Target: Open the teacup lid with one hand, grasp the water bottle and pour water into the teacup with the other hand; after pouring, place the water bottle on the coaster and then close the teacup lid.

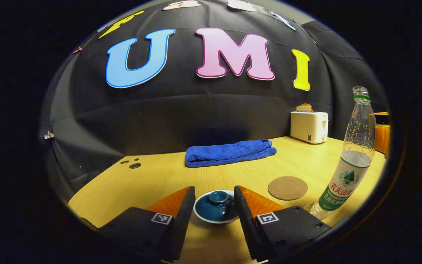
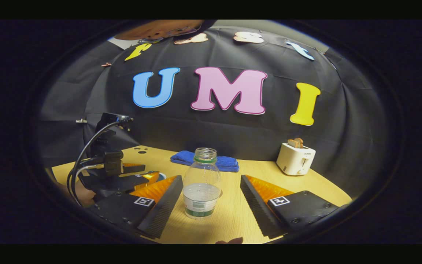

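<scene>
The left gripper (image 1: pixel 213 205) hangs low over the pale wooden bench (image 1: pixel 159 176) with its fingers spread wide and holding nothing. Between them, a little ahead of the tips, sits the dark blue glazed teacup lid (image 1: pixel 216 209) with its round knob, white rim showing around it; the cup beneath is hidden, so whether the lid is seated squarely is hard to say. The knob lies on the midline between the fingers, and that alignment is what the lift depends on: a short advance and a close would probably take it.

The right gripper (image 2: pixel 207 205) is likewise spread and empty. The clear plastic water bottle (image 2: pixel 201 183), uncapped, green-ringed at the neck and partly full, stands upright between its fingers, untouched by either, its long axis vertical and crossing the line of closure. From the left fingers the bottle stands off to the right, with the round brown cork coaster (image 1: pixel 287 187) lying between lid and bottle. The right hand is plainly the nearer one to the bottle, the left to the lid.
</scene>
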The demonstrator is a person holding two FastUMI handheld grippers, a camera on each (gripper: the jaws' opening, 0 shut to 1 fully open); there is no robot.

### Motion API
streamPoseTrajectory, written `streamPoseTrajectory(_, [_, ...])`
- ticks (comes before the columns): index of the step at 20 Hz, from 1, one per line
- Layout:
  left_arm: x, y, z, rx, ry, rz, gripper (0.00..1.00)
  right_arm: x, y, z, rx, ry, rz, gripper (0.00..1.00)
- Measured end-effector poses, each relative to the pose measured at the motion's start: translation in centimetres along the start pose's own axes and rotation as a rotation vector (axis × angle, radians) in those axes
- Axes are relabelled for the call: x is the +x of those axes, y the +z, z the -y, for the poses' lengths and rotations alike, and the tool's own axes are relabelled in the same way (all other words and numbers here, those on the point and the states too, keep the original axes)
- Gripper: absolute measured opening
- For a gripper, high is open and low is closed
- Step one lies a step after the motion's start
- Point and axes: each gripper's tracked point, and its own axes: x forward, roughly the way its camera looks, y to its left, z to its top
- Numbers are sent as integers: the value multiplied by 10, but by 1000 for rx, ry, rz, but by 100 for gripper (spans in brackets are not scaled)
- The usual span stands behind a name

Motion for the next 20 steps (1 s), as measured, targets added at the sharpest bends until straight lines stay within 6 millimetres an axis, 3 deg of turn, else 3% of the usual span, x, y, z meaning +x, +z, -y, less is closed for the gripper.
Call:
streamPoseTrajectory(3, [2,-3,4,12,-6,-12,58,0,-3,0,2,-5,-9,98])
streamPoseTrajectory(4, [2,-5,5,21,-10,-18,62,1,-5,-1,3,-5,-11,98])
streamPoseTrajectory(5, [4,-7,7,31,-12,-25,54,1,-5,-2,3,-5,-15,98])
streamPoseTrajectory(6, [4,-6,8,40,-14,-25,56,0,-8,-2,10,-5,-20,98])
streamPoseTrajectory(8, [5,-6,11,46,-17,-24,41,1,-9,-1,20,-8,-24,98])
streamPoseTrajectory(11, [4,-3,11,33,-22,-13,34,2,-11,-1,13,-7,-25,98])
streamPoseTrajectory(19, [-9,34,3,14,-15,63,29,7,-30,-6,55,1,-44,98])
streamPoseTrajectory(20, [-11,35,0,-4,-15,56,36,8,-36,-7,57,2,-50,98])
